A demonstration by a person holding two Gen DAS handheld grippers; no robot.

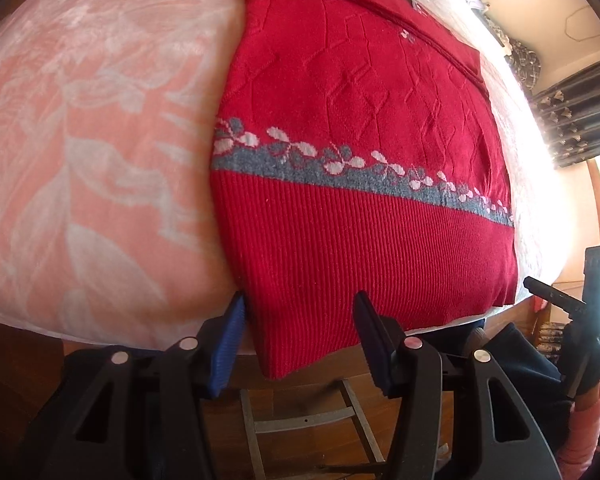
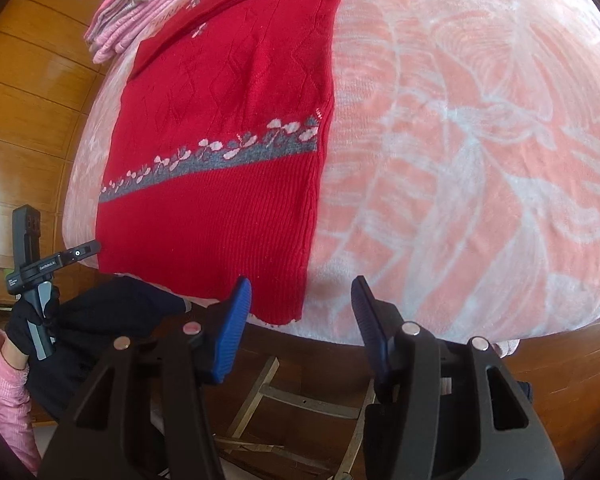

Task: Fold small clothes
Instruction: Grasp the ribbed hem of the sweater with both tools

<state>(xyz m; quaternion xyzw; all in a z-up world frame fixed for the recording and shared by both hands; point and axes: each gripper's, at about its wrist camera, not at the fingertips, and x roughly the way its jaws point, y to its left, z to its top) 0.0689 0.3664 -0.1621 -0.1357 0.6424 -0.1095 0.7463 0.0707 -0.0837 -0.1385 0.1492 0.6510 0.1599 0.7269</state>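
Red sweater (image 1: 356, 200) flat on pink blanket (image 1: 100, 160), collar end cut off by frame. Left gripper (image 1: 300, 340) & right gripper (image 2: 302, 320) both spread, hem between/near pads; contact unclear.

The black handheld gripper device (image 2: 40, 264) seen at the left of the right wrist view bears small white lettering on its side arm, too small to read reliably. No other text shows.
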